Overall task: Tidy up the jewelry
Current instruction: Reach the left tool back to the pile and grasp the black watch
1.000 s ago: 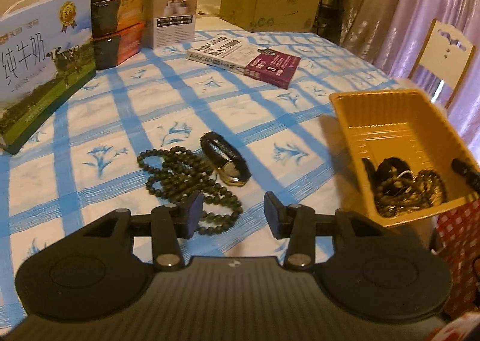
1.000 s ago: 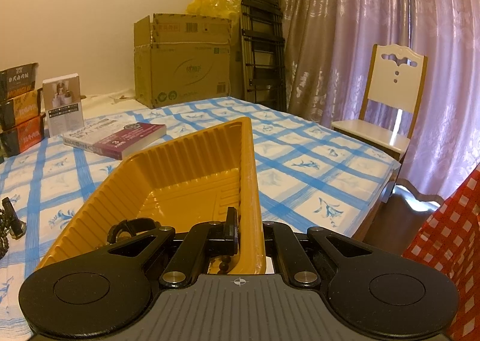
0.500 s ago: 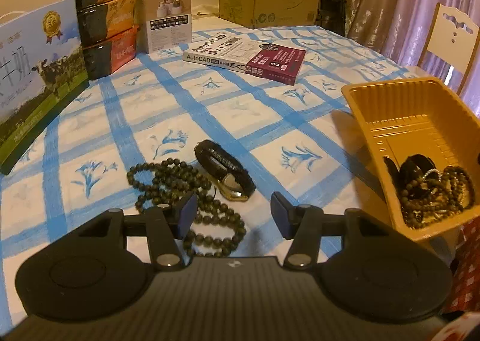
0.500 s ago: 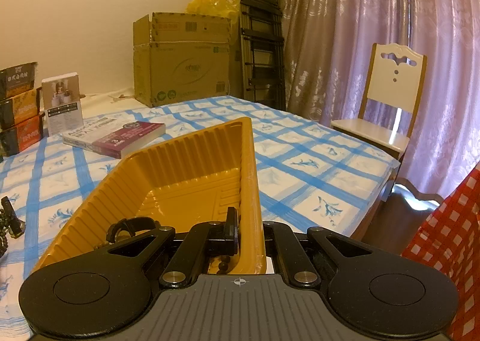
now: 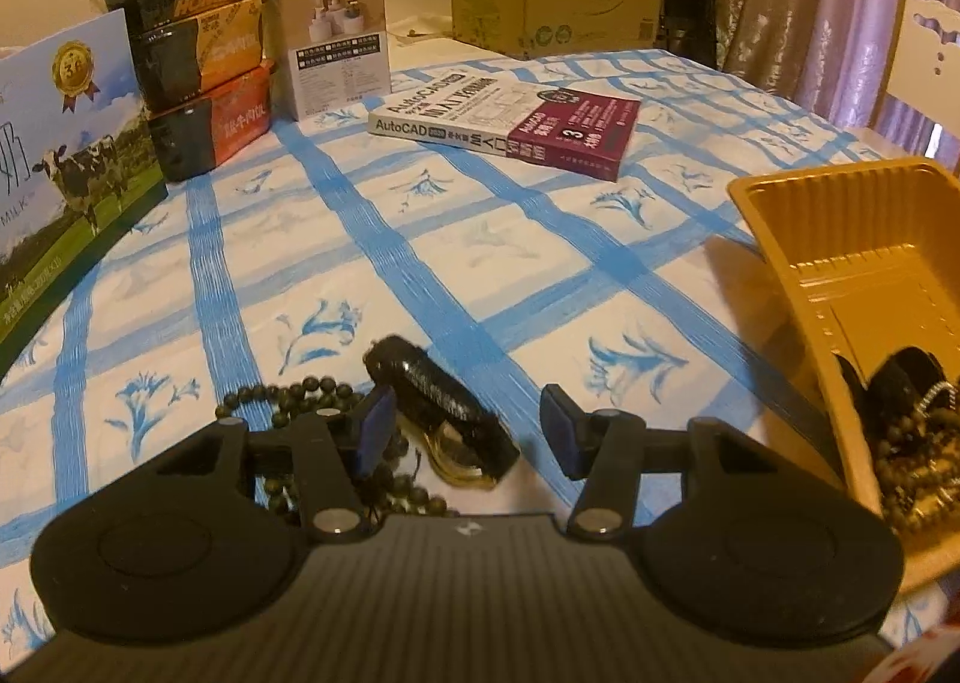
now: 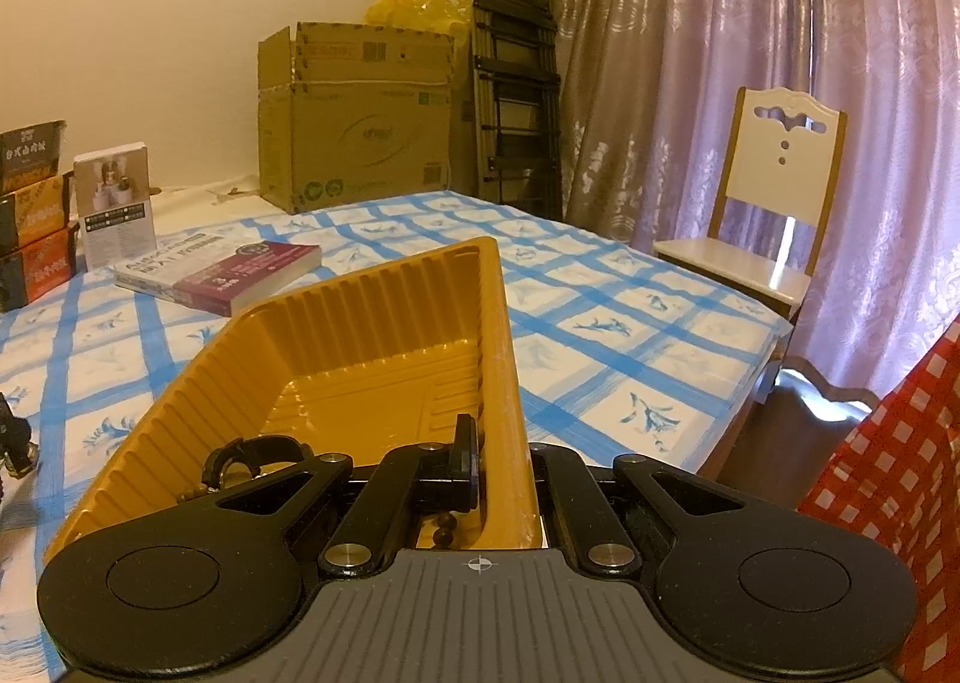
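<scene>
On the blue-checked tablecloth lies a black bracelet (image 5: 438, 395) with a gold clasp, beside a heap of dark beads (image 5: 300, 401). My left gripper (image 5: 468, 431) hangs open just over them, the bracelet between its fingers, the pads not touching it. At the right stands the yellow tray (image 5: 840, 239) holding several dark bead strings and bracelets (image 5: 912, 443). My right gripper (image 6: 498, 473) is shut on the right wall of the yellow tray (image 6: 372, 335); its right finger is hidden behind that wall. A black bracelet (image 6: 258, 452) lies in the tray's near end.
An AutoCAD book (image 5: 510, 125) lies mid-table. A milk box (image 5: 66, 167), stacked food bowls (image 5: 198, 53) and a white carton (image 5: 336, 35) line the far left. A cardboard box (image 6: 360, 119), folded ladder (image 6: 510, 53) and chair (image 6: 774, 173) stand beyond the table. Red checked cloth (image 6: 900, 473) hangs near right.
My left gripper has moved forward and down onto the bracelet and beads, and its jaws have spread a little wider. The right gripper and the tray have kept still.
</scene>
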Available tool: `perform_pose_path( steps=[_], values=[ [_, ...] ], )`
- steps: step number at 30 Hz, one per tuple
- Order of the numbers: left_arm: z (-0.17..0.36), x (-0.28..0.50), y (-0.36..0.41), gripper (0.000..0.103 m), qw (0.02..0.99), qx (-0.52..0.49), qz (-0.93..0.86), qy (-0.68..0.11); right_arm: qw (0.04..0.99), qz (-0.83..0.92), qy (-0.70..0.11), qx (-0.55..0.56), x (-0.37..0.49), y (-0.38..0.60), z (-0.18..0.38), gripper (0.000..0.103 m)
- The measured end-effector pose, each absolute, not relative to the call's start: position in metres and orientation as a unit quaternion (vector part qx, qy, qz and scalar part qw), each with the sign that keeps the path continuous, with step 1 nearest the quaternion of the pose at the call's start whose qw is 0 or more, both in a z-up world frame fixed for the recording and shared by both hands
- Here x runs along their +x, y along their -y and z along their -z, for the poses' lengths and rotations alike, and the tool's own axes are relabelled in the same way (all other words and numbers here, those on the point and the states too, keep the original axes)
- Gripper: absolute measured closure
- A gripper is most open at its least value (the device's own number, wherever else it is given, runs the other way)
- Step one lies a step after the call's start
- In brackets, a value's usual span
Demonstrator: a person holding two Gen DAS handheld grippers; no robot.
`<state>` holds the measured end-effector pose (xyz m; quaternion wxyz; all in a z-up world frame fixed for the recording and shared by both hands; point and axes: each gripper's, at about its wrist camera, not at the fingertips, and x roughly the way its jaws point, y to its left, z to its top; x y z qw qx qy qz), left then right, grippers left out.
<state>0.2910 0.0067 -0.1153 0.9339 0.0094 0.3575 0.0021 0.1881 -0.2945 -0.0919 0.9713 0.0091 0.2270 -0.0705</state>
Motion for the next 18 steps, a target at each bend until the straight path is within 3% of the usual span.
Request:
perform_pose_path(
  steps=[3,9,18],
  values=[
    [0.118,0.298,-0.006,0.056,0.933,0.014,-0.009,-0.358,0.971,0.070,-0.228,0.009,0.188,0.294,0.092,0.100],
    [0.118,0.292,-0.020,0.075,0.933,0.011,0.002,-0.360,0.971,0.071,-0.228,0.010,0.189,0.294,0.092,0.100],
    [0.113,0.284,-0.035,0.074,0.927,0.004,0.045,-0.373,0.971,0.071,-0.228,0.009,0.189,0.295,0.093,0.100]
  ],
)
